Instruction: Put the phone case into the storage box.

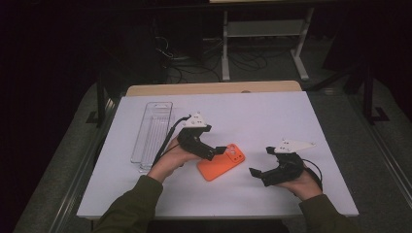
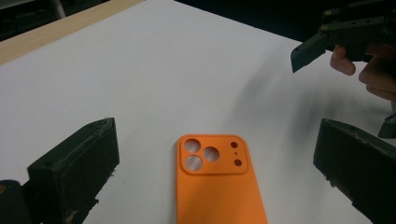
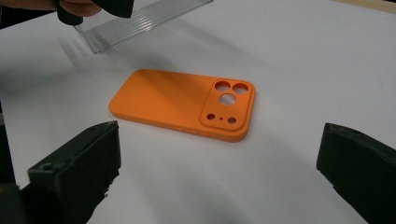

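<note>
An orange phone case lies flat on the white table, back up, with its camera cut-outs toward the far right. My left gripper hovers just over the case's left edge, open; in the left gripper view the case lies between and ahead of the wide-apart jaws of this gripper. My right gripper is a short way to the right of the case, open and empty. In the right gripper view the case lies ahead of the spread jaws of this gripper.
A clear ribbed plastic tray lies at the left of the white table top, behind my left hand; the tray also shows in the right gripper view. Beyond the table's far wooden edge stand a desk frame and cables.
</note>
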Demonstrator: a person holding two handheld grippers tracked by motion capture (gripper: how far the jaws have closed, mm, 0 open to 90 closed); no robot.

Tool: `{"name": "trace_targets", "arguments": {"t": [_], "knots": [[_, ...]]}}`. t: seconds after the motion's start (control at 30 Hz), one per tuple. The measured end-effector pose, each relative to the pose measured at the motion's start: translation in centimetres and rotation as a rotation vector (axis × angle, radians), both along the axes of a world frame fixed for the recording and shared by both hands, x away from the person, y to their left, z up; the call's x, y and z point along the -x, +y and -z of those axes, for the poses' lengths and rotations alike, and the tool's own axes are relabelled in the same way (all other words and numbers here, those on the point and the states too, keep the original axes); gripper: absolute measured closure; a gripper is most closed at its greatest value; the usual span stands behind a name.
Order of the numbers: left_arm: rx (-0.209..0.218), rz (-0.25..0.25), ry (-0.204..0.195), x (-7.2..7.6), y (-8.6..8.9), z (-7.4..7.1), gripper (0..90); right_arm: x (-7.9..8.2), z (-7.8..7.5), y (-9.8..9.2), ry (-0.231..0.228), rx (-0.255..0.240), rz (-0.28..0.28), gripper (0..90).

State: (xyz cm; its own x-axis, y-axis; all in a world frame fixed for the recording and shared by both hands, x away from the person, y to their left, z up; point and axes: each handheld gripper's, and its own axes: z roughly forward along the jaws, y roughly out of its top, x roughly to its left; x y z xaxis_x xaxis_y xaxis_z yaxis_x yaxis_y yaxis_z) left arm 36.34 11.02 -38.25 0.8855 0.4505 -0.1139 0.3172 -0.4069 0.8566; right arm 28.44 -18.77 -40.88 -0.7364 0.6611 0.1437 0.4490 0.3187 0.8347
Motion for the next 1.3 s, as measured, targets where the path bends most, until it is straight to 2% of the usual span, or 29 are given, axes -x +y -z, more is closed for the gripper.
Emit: {"name": "trace_targets", "arguments": {"t": [0.17, 0.3, 0.63, 0.9, 1.3], "knots": [[-0.017, 0.000, 0.005, 0.06, -0.14, 0.14, 0.0, 0.00, 0.04, -0.04, -0.003, 0.004, 0.001, 0.0], [-0.048, 0.005, 0.007, 0.13, -0.23, 0.32, 0.0, 0.06, 0.06, 0.04, -0.005, 0.005, 0.002, 0.0], [-0.083, 0.012, 0.016, 0.22, -0.40, 0.70, 0.0, 0.00, 0.20, 0.12, -0.005, 0.006, 0.000, 0.0], [-0.090, 0.002, 0.020, 0.40, -0.33, 0.65, 0.0, -0.02, 0.22, 0.09, -0.006, 0.008, -0.001, 0.0], [-0.143, 0.011, 0.018, 0.63, -0.30, 0.95, 0.0, -0.04, 0.19, 0.01, -0.009, 0.010, -0.005, 0.0]]}}
